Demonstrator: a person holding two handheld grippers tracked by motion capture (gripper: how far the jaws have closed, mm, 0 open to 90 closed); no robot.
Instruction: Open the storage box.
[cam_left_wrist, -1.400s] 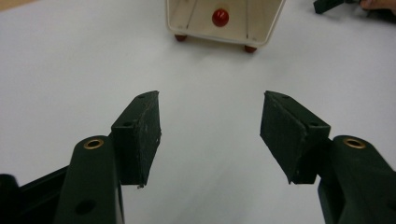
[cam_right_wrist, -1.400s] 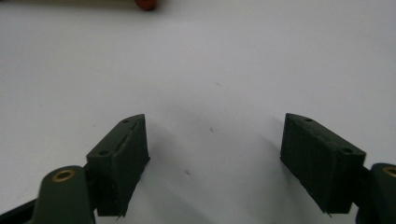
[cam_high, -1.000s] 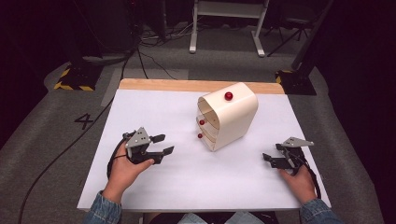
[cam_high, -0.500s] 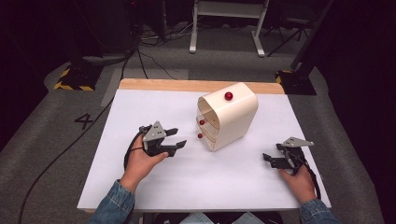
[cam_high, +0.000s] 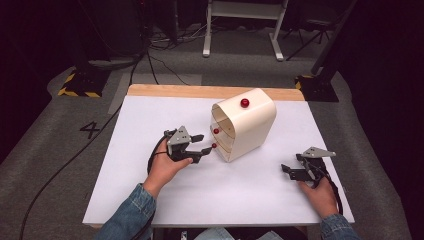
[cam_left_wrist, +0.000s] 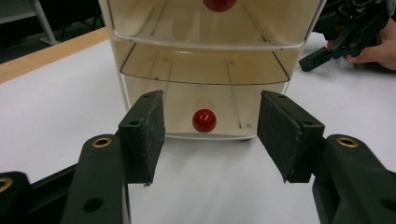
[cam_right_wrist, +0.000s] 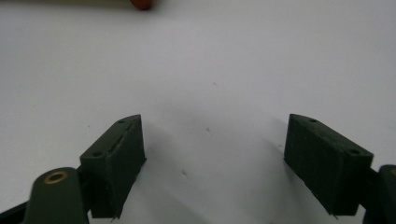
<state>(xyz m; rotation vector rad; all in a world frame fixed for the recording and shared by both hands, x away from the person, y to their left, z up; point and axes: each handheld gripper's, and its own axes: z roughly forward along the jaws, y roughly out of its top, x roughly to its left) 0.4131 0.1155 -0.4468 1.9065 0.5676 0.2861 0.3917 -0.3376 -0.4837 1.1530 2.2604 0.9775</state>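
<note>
- The cream drawer unit (cam_high: 245, 131) stands just behind the middle of the counter (cam_high: 150, 115), nearer its far edge, open fronts turned toward the left gripper (cam_high: 201, 143).
- Its bottom drawer's red knob (cam_left_wrist: 204, 120) now sits centred between that gripper's spread, empty jaws — a second ago the gripper was well out toward the left edge.
- My guess: a pull on that drawer comes next.
- The right gripper (cam_high: 289, 171) has stayed near the right edge, released, holding nothing.
</note>
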